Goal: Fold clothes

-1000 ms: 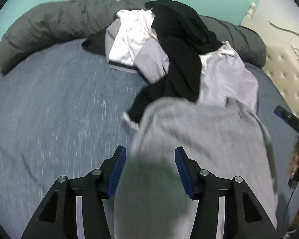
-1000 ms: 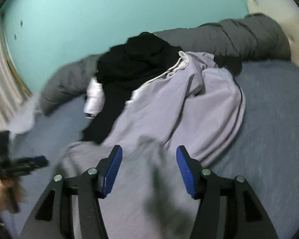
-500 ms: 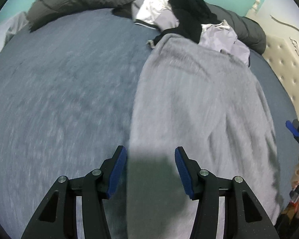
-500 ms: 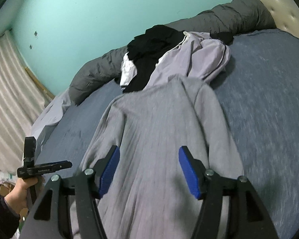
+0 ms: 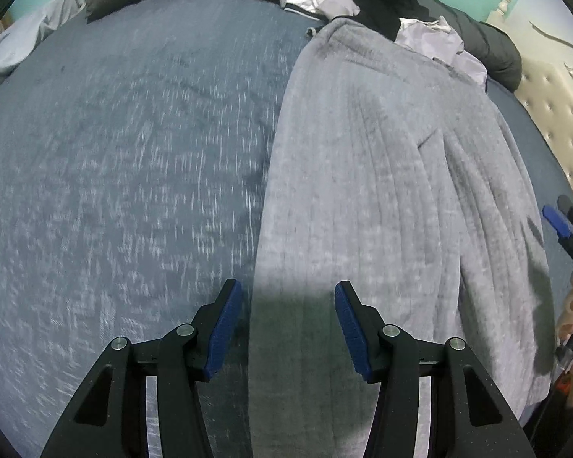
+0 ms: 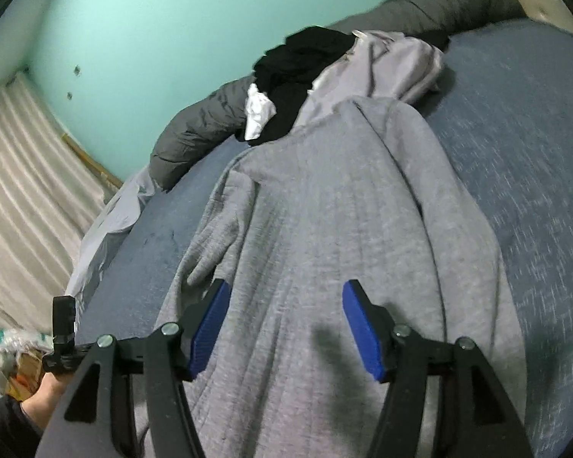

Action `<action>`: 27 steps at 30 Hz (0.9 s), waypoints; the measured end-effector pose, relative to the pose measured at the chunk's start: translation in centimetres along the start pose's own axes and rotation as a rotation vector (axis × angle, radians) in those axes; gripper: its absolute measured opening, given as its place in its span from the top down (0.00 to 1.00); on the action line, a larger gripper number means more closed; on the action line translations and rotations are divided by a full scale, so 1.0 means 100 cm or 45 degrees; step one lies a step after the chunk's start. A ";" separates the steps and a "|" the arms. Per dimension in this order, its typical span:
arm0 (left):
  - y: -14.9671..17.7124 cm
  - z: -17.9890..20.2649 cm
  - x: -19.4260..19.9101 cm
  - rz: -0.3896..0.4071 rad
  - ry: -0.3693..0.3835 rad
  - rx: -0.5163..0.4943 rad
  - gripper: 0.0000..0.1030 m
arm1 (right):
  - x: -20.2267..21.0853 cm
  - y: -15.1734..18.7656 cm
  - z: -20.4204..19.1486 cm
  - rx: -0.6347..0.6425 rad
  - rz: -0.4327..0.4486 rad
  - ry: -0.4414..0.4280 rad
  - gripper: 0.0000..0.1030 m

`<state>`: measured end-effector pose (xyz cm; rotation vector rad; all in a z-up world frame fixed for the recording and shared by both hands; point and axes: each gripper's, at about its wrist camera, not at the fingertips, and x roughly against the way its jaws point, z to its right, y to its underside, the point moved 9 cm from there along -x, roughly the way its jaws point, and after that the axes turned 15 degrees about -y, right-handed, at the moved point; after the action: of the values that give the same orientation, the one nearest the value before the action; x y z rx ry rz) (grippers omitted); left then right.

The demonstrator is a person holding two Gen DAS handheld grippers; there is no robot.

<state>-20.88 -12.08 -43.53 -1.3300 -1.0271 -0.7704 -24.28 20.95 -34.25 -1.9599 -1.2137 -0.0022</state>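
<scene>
Grey garment [image 5: 382,198] lies flat on the bed [image 5: 114,152] ahead of both jaws, apparently spread for folding; left gripper [image 5: 288,328] and right gripper [image 6: 286,328] open, pads clear of fabric

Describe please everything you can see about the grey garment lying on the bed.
The grey garment looks like soft ribbed knit, plain light grey. It lies stretched out lengthwise on the blue bedcover, mostly flat with long creases and one side folded over. Its far end touches the pile of black, white and lilac clothes.
</scene>
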 end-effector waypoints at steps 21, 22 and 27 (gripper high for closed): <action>0.004 -0.009 0.011 0.009 -0.015 -0.044 0.97 | -0.018 0.000 -0.016 0.095 -0.030 -0.090 0.39; -0.001 -0.015 0.017 0.021 -0.029 -0.051 0.97 | -0.018 0.000 -0.016 0.093 -0.029 -0.090 0.39; -0.033 -0.058 0.039 0.059 -0.124 -0.035 0.97 | -0.018 0.000 -0.017 0.095 -0.030 -0.094 0.39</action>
<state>-21.53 -17.81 -38.36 -1.4218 -1.0620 -0.6929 -24.61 18.55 -33.81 -1.8948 -1.2667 0.1025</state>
